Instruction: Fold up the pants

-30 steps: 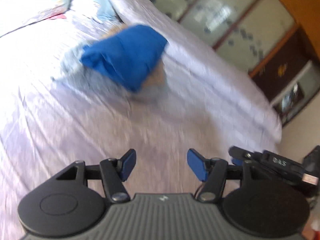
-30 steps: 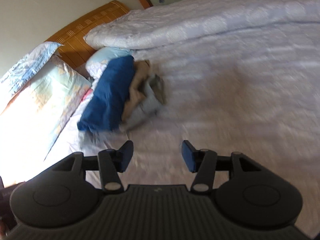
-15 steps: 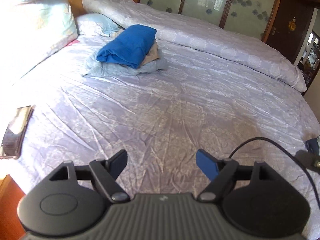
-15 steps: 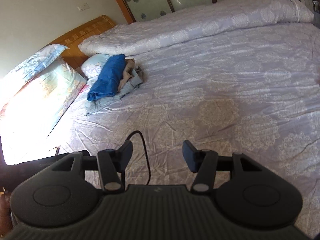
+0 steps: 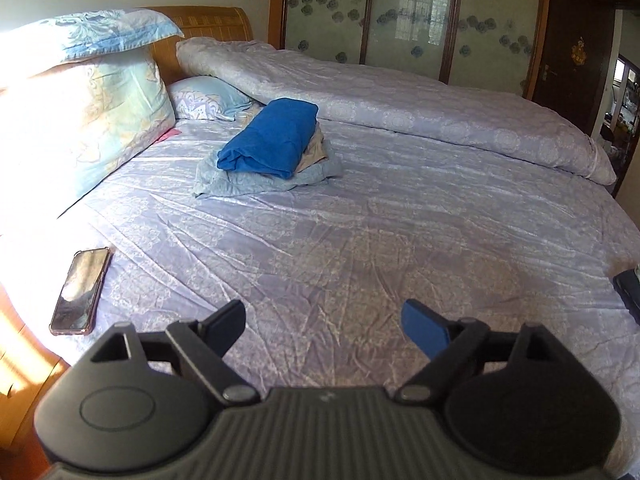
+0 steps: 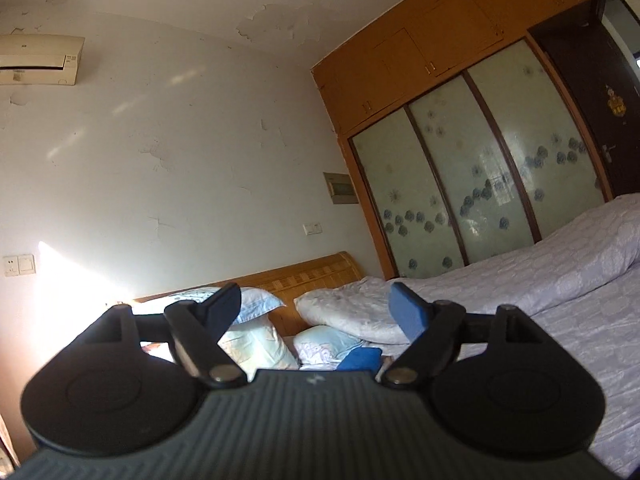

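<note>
Folded blue pants (image 5: 272, 138) lie on top of a small stack of folded clothes (image 5: 312, 170) at the far side of the bed (image 5: 360, 240), near the pillows. My left gripper (image 5: 324, 322) is open and empty, low over the near part of the bed, far from the stack. My right gripper (image 6: 316, 304) is open and empty, tilted up toward the wall. In the right wrist view only a corner of the blue pants (image 6: 360, 358) shows behind the gripper body.
A phone (image 5: 80, 292) lies near the bed's left edge. Large pillows (image 5: 80, 112) lean on the wooden headboard (image 5: 208, 24). A rolled quilt (image 5: 400, 100) runs along the far side. A dark object (image 5: 630, 292) sits at the right edge. Wardrobe doors (image 6: 480, 200) stand behind.
Both grippers have pulled back from the folded stack. The left one now looks across the bed from farther away. The right one has tilted upward toward the wall and ceiling.
</note>
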A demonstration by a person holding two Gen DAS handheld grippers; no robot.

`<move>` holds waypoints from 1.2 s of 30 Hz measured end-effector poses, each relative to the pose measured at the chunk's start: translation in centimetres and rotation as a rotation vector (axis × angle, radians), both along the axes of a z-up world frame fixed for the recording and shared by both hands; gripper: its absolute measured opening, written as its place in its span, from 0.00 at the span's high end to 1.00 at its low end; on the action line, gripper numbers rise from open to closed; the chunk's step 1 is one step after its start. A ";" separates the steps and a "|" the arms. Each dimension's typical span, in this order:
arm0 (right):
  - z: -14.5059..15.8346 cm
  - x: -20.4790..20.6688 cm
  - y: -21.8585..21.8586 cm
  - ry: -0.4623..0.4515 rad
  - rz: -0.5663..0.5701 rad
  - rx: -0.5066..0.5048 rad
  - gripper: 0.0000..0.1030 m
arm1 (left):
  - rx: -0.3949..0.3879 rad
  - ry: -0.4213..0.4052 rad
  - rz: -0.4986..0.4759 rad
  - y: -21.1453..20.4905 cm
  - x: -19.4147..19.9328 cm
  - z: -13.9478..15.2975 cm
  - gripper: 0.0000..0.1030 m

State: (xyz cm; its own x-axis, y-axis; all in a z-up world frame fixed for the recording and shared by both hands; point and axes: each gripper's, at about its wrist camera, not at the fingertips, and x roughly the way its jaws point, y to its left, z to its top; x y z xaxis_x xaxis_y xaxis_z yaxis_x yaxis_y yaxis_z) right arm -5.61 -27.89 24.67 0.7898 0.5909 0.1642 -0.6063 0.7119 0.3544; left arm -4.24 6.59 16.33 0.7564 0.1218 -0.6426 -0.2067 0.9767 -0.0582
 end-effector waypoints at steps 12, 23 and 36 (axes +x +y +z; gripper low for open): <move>-9.9 8.1 5.6 0.570 -0.072 -0.193 0.20 | 0.050 0.060 0.000 -0.7 0.0 -2.6 0.00; -13.2 4.9 9.5 0.715 -0.010 -0.311 0.20 | 0.047 0.151 0.004 -0.4 0.7 -5.6 0.00; -14.5 5.4 10.3 0.774 0.005 -0.330 0.20 | 0.065 0.178 0.029 -0.1 1.1 -6.6 0.00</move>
